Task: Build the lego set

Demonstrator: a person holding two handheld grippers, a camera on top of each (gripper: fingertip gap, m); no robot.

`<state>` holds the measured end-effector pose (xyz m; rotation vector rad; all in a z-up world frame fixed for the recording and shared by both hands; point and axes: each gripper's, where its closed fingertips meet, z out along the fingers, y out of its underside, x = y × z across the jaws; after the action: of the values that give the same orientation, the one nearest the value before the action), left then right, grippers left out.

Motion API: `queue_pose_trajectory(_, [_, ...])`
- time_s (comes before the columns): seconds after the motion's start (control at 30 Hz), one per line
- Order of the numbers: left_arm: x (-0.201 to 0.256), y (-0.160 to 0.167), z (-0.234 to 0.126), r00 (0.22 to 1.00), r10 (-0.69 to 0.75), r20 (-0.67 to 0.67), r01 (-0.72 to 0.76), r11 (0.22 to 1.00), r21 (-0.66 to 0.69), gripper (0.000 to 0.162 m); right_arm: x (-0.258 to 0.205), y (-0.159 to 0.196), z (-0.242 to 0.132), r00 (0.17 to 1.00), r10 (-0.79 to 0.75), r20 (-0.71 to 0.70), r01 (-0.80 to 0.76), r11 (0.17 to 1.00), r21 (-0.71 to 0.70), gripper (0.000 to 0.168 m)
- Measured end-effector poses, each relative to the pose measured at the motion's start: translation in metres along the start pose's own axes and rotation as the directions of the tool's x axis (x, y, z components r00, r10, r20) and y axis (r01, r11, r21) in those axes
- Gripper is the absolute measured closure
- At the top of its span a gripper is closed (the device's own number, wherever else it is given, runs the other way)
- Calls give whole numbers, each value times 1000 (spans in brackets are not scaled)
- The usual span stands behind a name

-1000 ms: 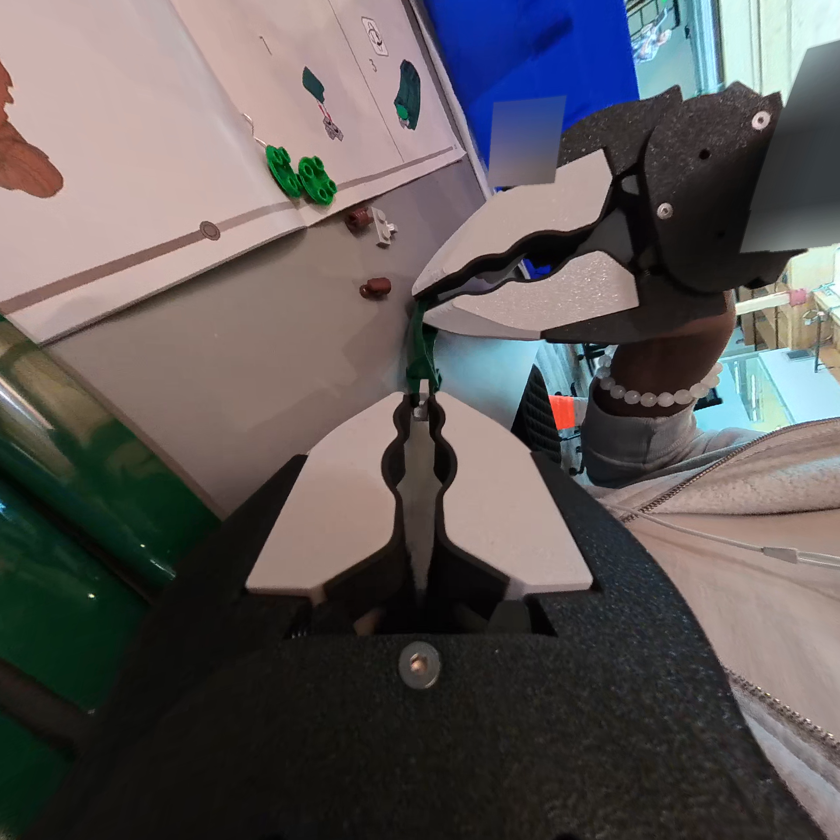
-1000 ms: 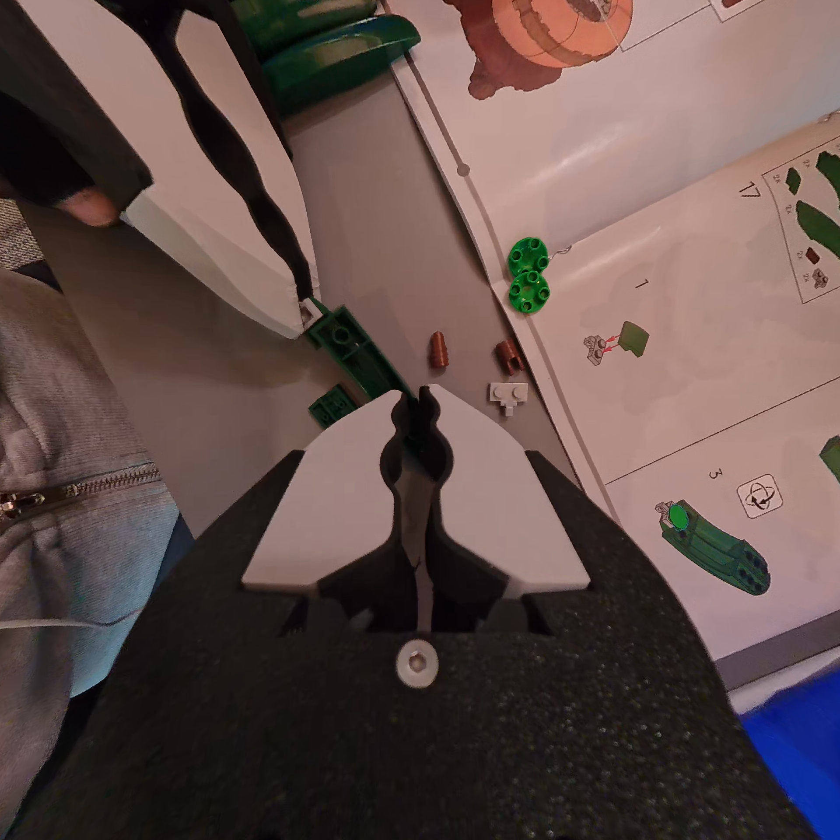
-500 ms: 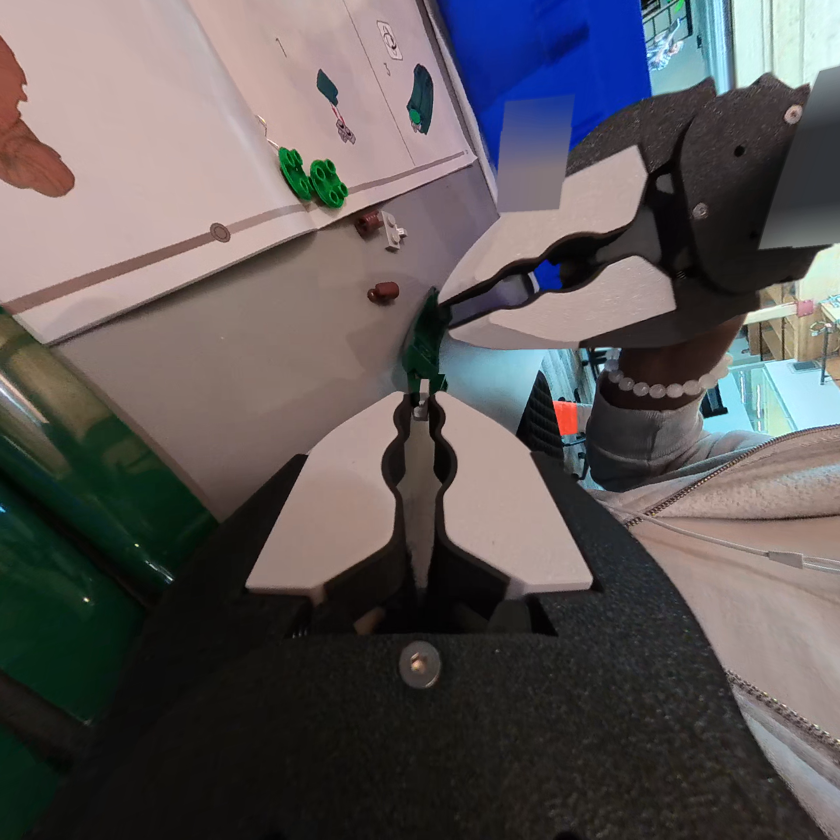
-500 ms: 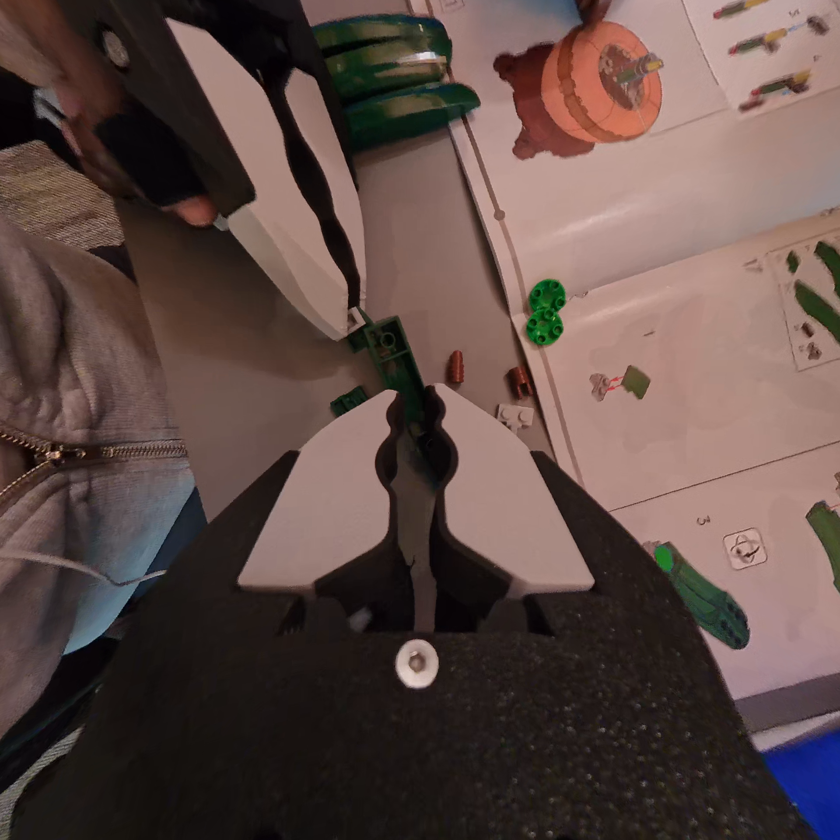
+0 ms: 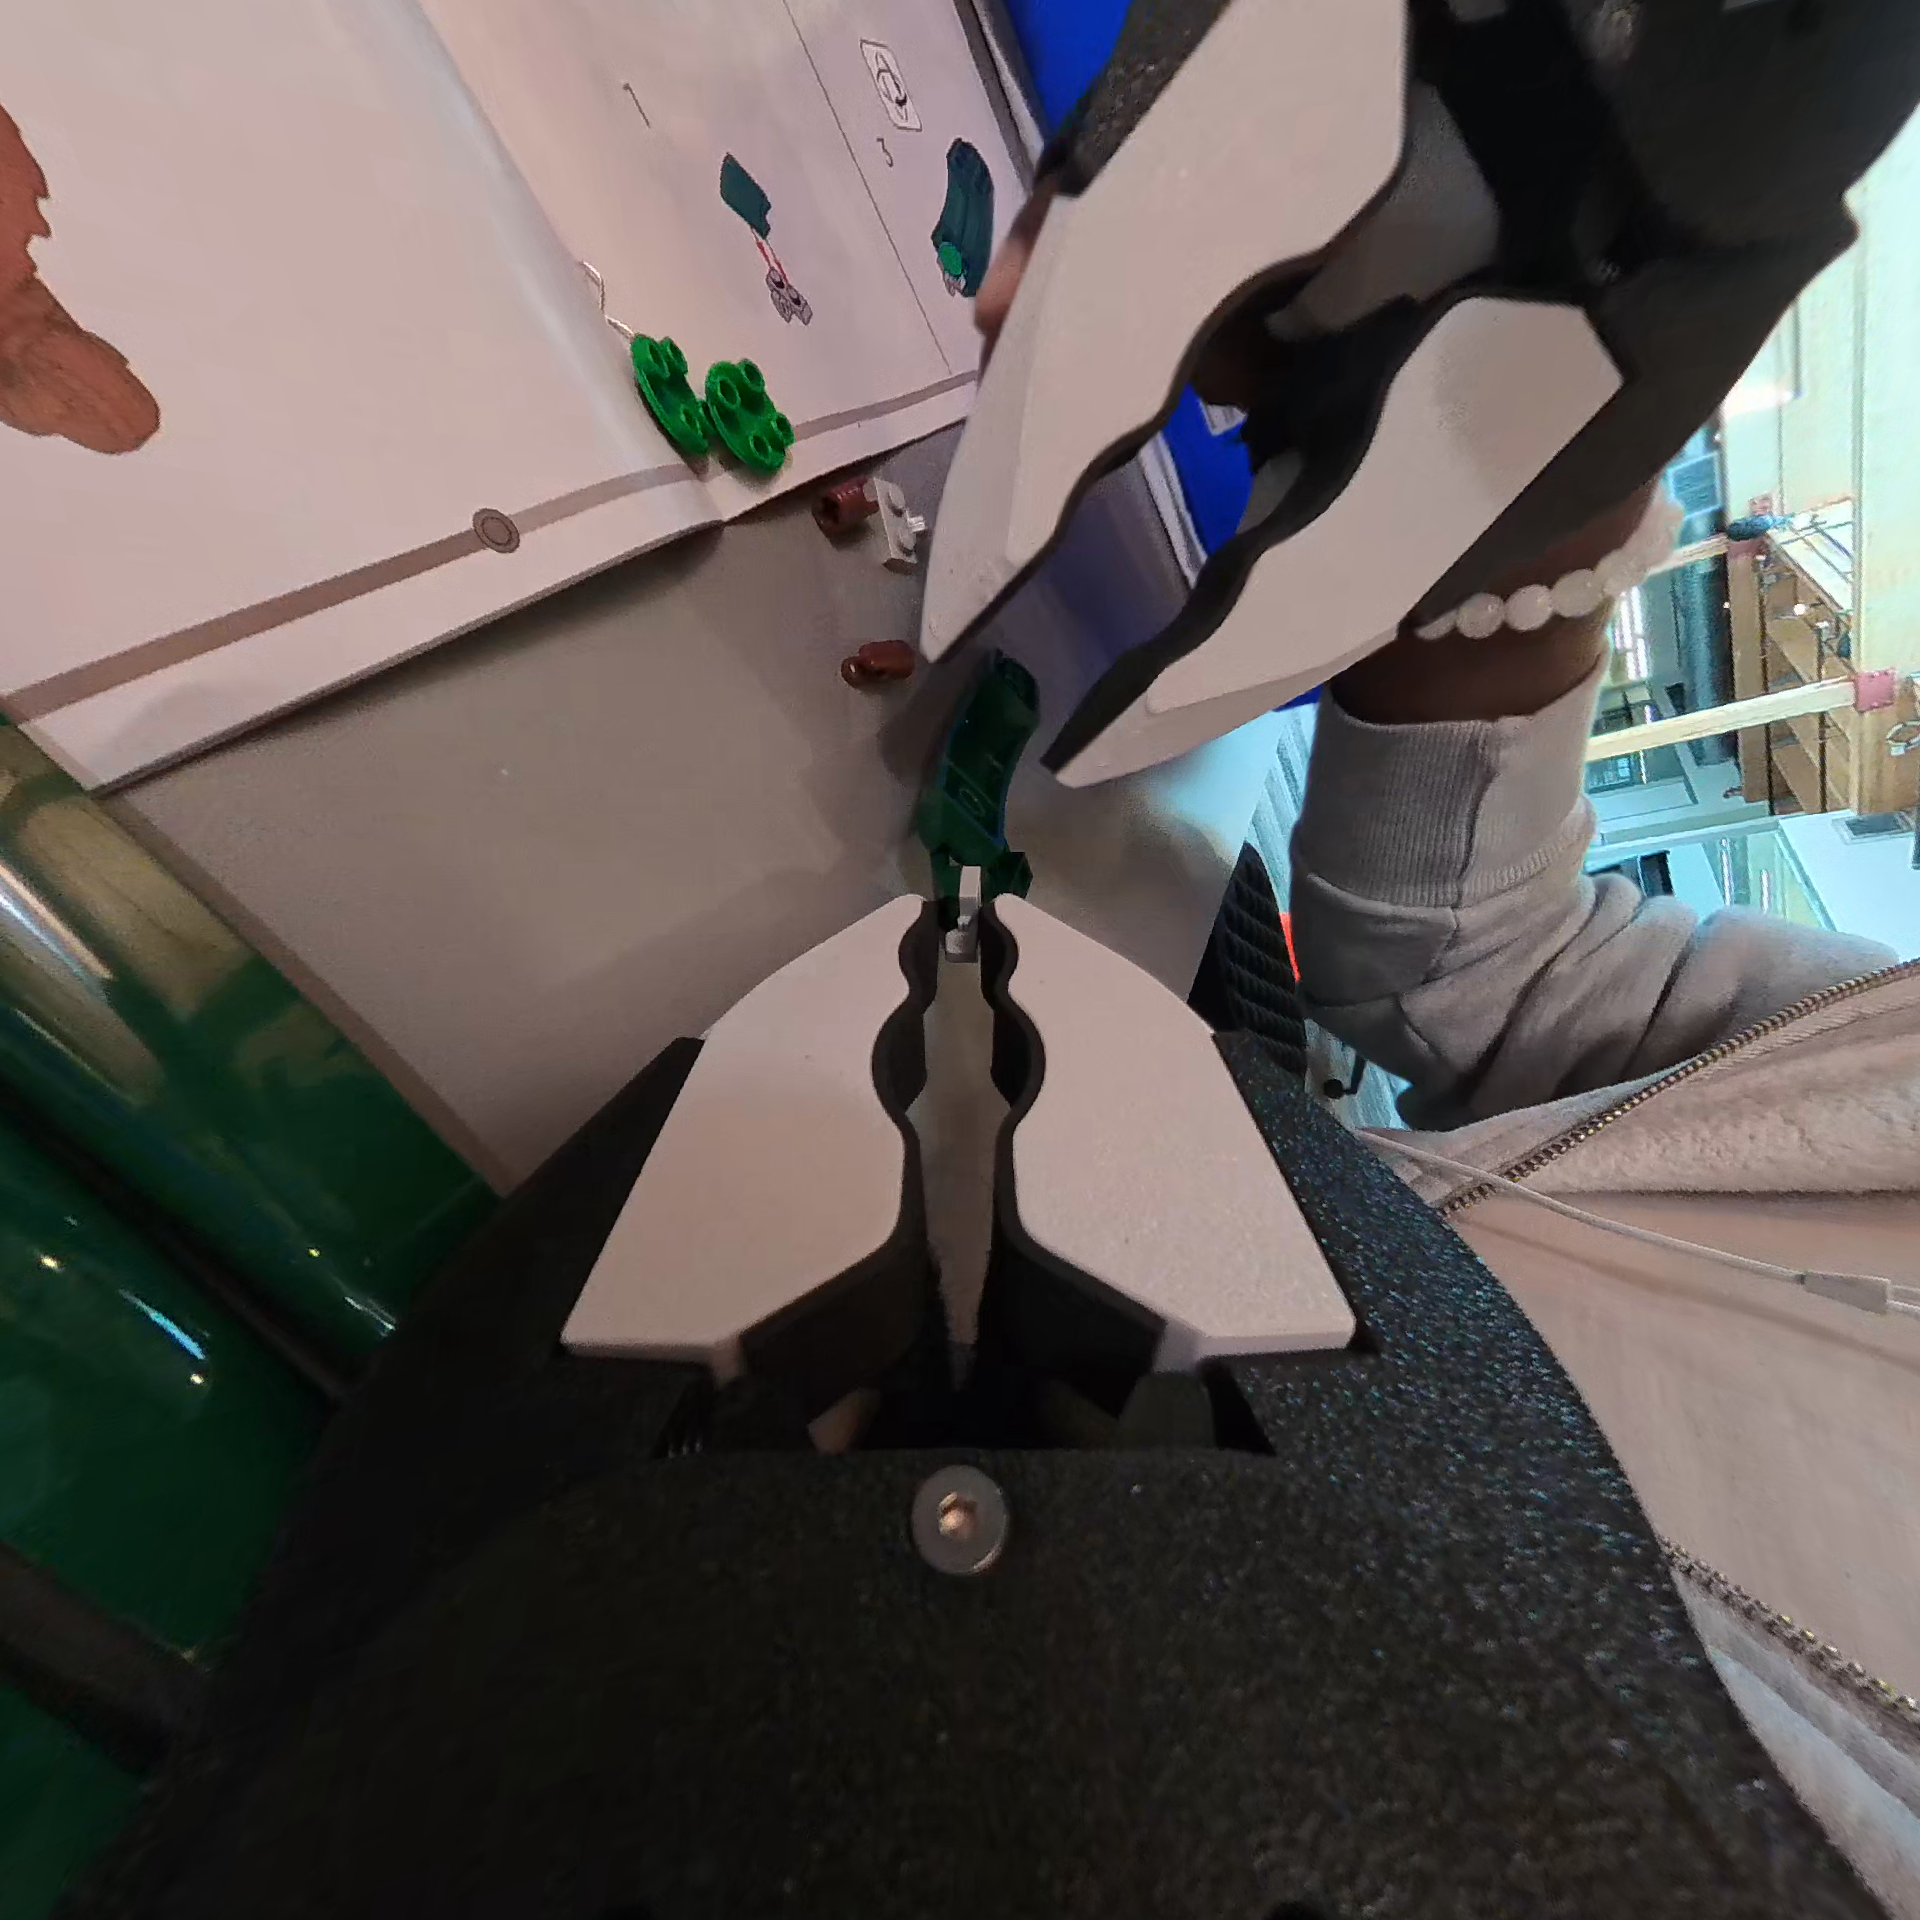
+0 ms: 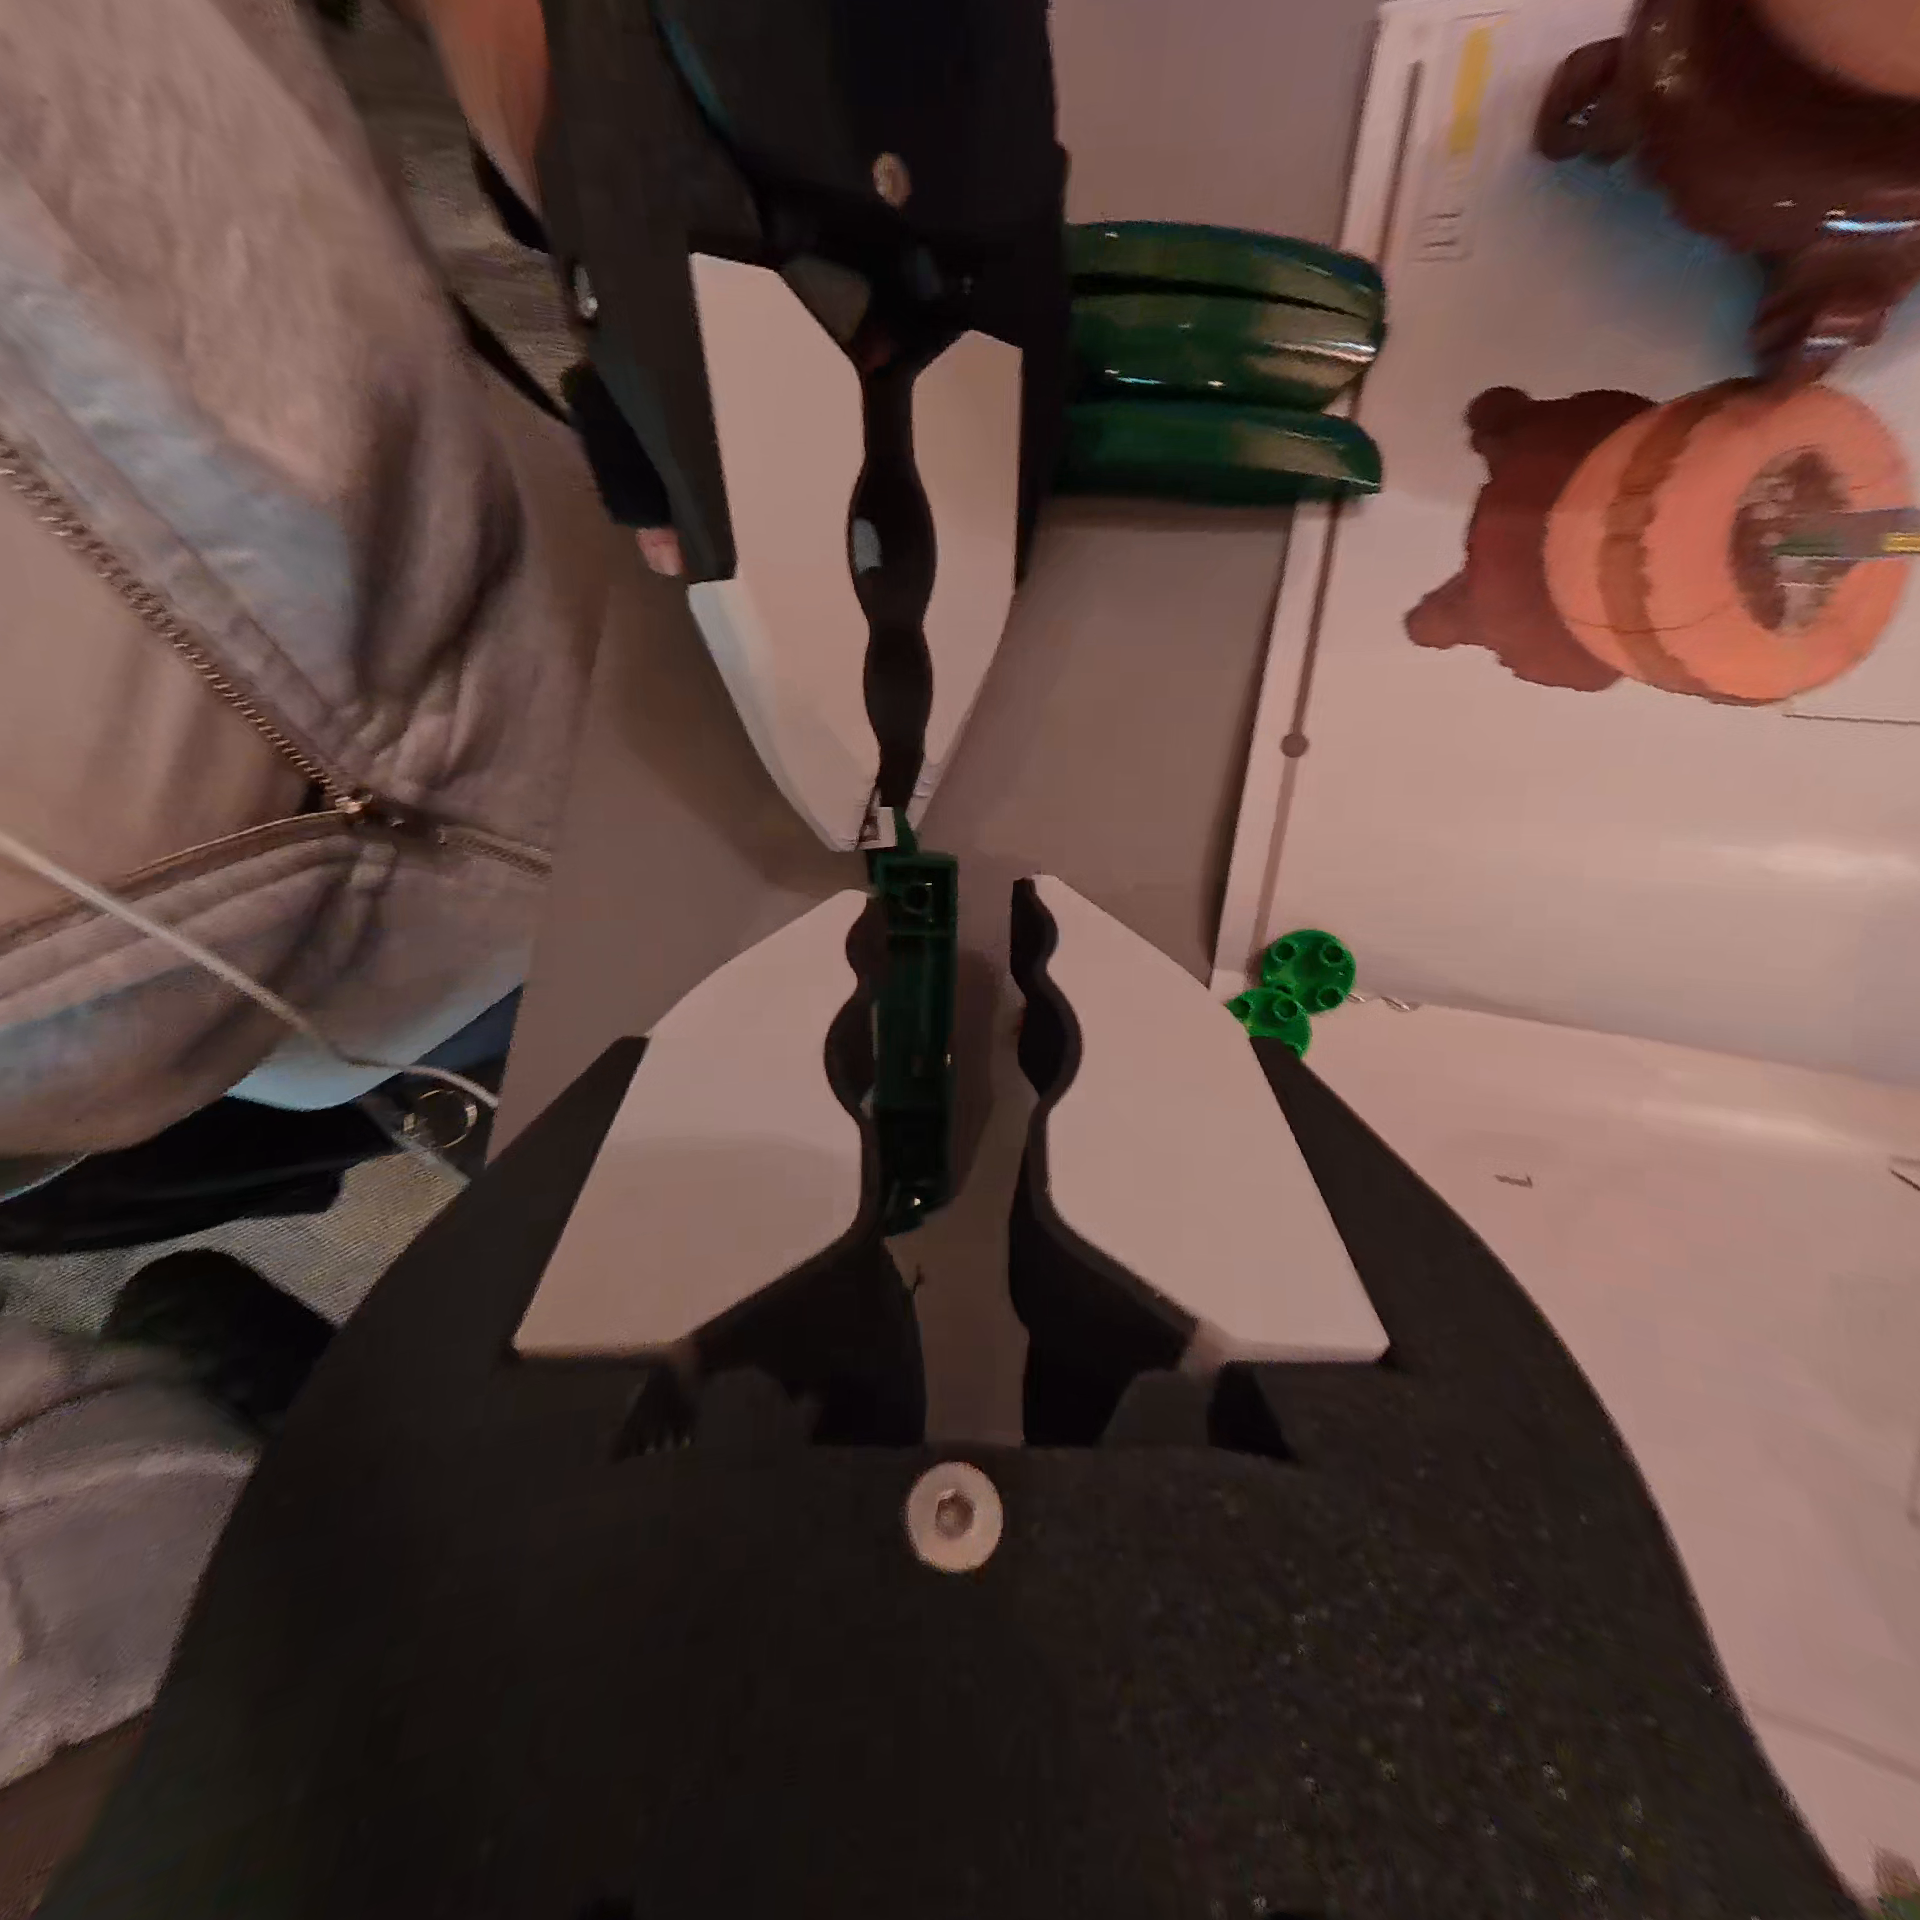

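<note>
My left gripper (image 5: 961,914) is shut on a small grey piece (image 5: 962,930) that joins the near end of a dark green curved lego piece (image 5: 977,769). It holds both above the grey table. My right gripper (image 6: 945,894) is open, and the green piece (image 6: 914,1039) lies lengthwise between its fingers, close to the left one. In the left wrist view the right gripper (image 5: 997,707) comes in from the upper right with its jaws spread around the far end of the green piece. In the right wrist view the left gripper (image 6: 883,816) points down at me from the top.
Two bright green round plates (image 5: 717,400) lie on the open instruction booklet (image 5: 312,312). Two small brown pieces (image 5: 878,660) and a grey bracket (image 5: 896,520) lie on the grey table (image 5: 520,831). Large dark green curved parts (image 6: 1216,364) stand behind. A person's grey hoodie (image 6: 208,520) is close. My two grippers' fingertips are within a few centimetres of each other.
My right gripper was shut on the green piece and has opened. It has swung round to face the left gripper head-on. The left gripper has kept its hold.
</note>
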<state>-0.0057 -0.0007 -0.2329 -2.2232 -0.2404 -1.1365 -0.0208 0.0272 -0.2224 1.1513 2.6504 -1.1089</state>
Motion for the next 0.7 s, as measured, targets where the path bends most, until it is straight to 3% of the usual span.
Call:
queue_pose_trajectory(0.2, [0,0,0,1000,3,6,-3,1000,0,156,2,0,3,989,15,146,-17,1000,12,151])
queue_pose_trajectory(0.7, [-1,0,0,1000,6,17,-6,1000,2,156,-2,12,14,967,16,254,14,993,-117,149])
